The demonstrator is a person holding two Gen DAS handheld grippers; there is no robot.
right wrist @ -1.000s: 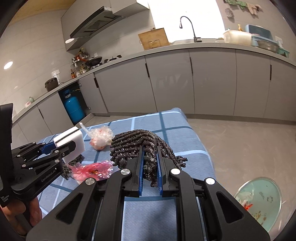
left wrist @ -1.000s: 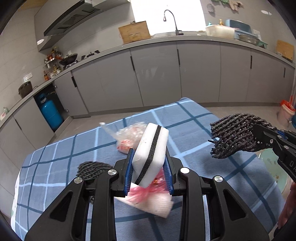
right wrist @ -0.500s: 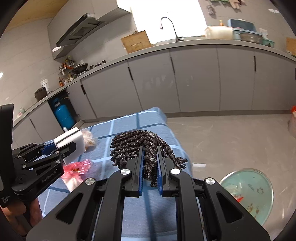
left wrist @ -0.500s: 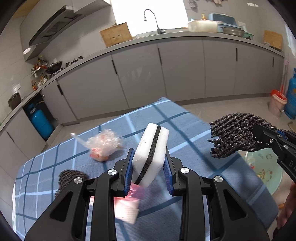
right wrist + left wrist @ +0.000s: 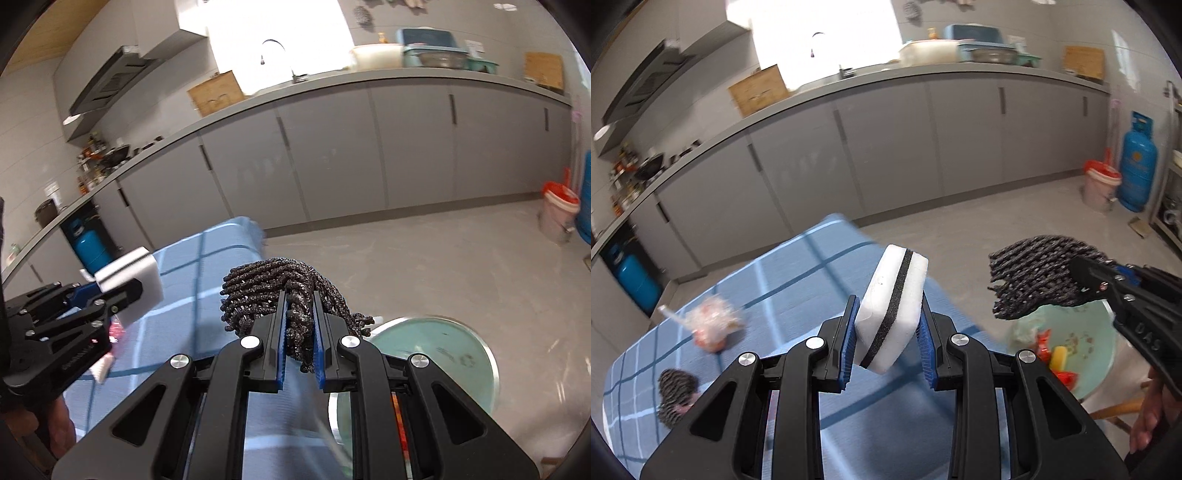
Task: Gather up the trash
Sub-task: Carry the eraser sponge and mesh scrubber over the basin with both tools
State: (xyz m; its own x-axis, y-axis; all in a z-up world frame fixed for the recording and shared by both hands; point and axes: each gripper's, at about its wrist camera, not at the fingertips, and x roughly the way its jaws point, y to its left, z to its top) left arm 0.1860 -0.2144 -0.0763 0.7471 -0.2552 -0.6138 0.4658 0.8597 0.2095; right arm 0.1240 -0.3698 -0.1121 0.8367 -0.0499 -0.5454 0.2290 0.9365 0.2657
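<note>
My left gripper (image 5: 888, 325) is shut on a white sponge with a black stripe (image 5: 892, 306) and holds it above the right edge of the blue checked table (image 5: 798, 280). My right gripper (image 5: 300, 328) is shut on a black mesh scrubber (image 5: 280, 295), held over the table edge beside a pale green bin (image 5: 439, 354) on the floor. The bin (image 5: 1082, 343) holds red and yellow scraps. The scrubber (image 5: 1034, 280) and the sponge (image 5: 131, 284) each show in the other wrist view. A clear bag with red contents (image 5: 711, 325) and another black mesh piece (image 5: 676, 395) lie on the table.
Grey kitchen cabinets (image 5: 886, 155) run along the back wall. A red-rimmed bucket (image 5: 1102, 184) and a blue gas cylinder (image 5: 1137, 162) stand at the far right. Another blue cylinder (image 5: 633, 280) stands at the left. A pink wrapper (image 5: 110, 339) lies under the left gripper.
Both grippers have swung to the right with their loads, from over the table toward its right edge. The green bin is now closer and larger in both views.
</note>
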